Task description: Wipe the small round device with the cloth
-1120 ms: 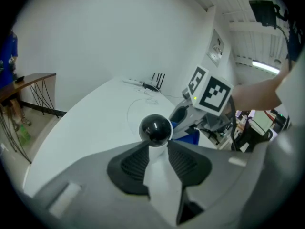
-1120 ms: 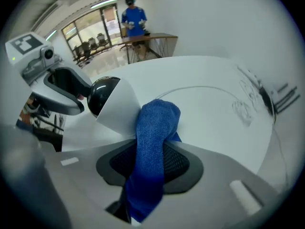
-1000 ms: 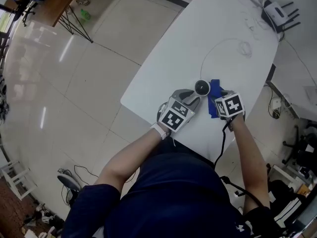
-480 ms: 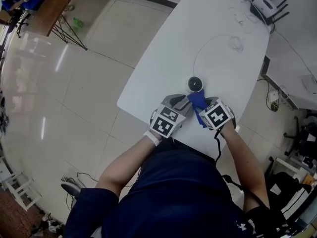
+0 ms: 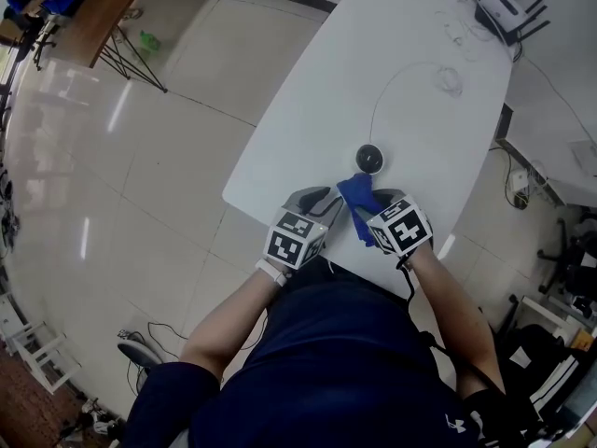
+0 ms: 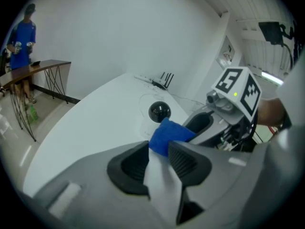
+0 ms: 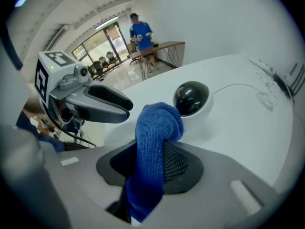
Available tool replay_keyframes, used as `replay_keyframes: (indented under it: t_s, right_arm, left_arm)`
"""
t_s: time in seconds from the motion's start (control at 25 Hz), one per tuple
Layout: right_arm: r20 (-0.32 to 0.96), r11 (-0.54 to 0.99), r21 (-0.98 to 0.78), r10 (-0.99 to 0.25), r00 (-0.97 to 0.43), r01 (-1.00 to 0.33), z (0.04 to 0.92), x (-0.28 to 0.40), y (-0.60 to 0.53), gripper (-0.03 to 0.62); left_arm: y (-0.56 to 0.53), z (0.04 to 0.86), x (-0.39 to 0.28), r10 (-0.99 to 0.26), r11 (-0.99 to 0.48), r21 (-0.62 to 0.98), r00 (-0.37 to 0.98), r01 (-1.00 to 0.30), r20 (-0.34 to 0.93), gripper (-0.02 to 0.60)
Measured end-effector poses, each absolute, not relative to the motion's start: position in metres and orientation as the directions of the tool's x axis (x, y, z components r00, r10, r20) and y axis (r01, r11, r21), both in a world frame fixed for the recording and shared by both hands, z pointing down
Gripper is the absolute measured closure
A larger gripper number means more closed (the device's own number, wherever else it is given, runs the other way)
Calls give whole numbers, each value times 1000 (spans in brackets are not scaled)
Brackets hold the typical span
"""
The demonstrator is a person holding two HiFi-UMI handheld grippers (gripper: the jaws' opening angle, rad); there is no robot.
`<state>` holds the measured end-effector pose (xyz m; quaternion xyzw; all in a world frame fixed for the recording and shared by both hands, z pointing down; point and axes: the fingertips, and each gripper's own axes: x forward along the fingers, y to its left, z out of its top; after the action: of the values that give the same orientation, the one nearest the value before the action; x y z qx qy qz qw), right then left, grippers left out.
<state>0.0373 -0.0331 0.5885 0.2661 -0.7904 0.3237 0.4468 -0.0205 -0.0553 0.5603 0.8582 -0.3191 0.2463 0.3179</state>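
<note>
The small round device (image 5: 370, 159), a black dome in a white base, stands on the white table (image 5: 308, 129) near its front edge. My right gripper (image 5: 370, 208) is shut on the blue cloth (image 5: 357, 192), a short way in front of the device and clear of it. In the right gripper view the cloth (image 7: 155, 142) bulges up out of the jaws, with the device (image 7: 191, 98) just beyond. My left gripper (image 5: 325, 201) hovers to the left, jaws slightly apart and empty. In the left gripper view the cloth (image 6: 169, 135) and the device (image 6: 159, 111) lie past its tips (image 6: 158, 149).
A thin white cable (image 5: 396, 82) loops from the device toward the far right of the table, where a router with antennas (image 5: 504, 9) sits. The table's front edge runs just under both grippers. A person in blue (image 6: 21, 37) stands by a wooden desk (image 5: 93, 7) across the tiled floor.
Both grippers have drawn back from the device toward the table's front edge. The left gripper has left the device's side, and the cloth has come away with the right gripper.
</note>
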Motion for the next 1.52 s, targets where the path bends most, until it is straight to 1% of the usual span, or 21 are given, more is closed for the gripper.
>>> replay_keyframes:
  t_s: [0.12,0.24,0.36,0.44,0.52,0.64,0.76,0.92,1.0,1.2,1.32,1.44,1.52]
  right_arm:
    - [844,536,-346,-180,-504,-770,576,58,-39,450]
    - [826,446,-377,-235,-513,-812,567,84,-44,450]
    - [827,409,-359,-278,-489,-839,564,105,-51,450]
    - [832,426,-326,-294,-470,-844,562,113,-56,450]
    - [848,493,-261,-294,-441,-830,561,114,-58,450]
    - [871,608,-177,-269,-411,-774,564,99,-54,448]
    - [865,637,-210,-233,-445,-741,572,67,-43,450]
    - [817,593,-358,-175,-550,-721,586,24,-33,450]
    - [814,571,-376,-172,-554,-730,594,21,-36,450]
    - [846,466,-384,-167,-506,-797,615,67,-47,450]
    - [872,448,-341,-178,-456,-826,617,101,-48,450]
    - [861,394,-338,-238,-450,-855,604,123,-50,450]
    - [834,349,-359,-297,-465,-866,588,131,-54,450]
  left_arm:
    - [-63,550,-12,-404,-637,346,680,-689,612,457]
    - [-80,539,5,-432,-720,224,676,-657,596,467]
    - [-104,535,25,-433,-757,178,686,-629,584,468]
    - [-118,534,37,-424,-770,171,692,-615,584,466]
    - [-127,535,45,-401,-777,191,706,-599,584,449]
    - [-130,534,51,-352,-766,280,741,-579,572,433]
    - [-129,536,49,-336,-757,307,747,-576,574,434]
    - [-125,531,51,-330,-748,330,754,-576,568,443]
    - [-124,527,54,-329,-741,344,759,-576,562,443]
    - [-125,532,56,-339,-732,355,762,-582,551,441]
    - [-122,531,56,-329,-730,347,748,-589,577,440]
    - [-120,544,51,-339,-747,298,726,-595,599,439]
    - [-114,539,49,-333,-748,316,741,-584,583,439]
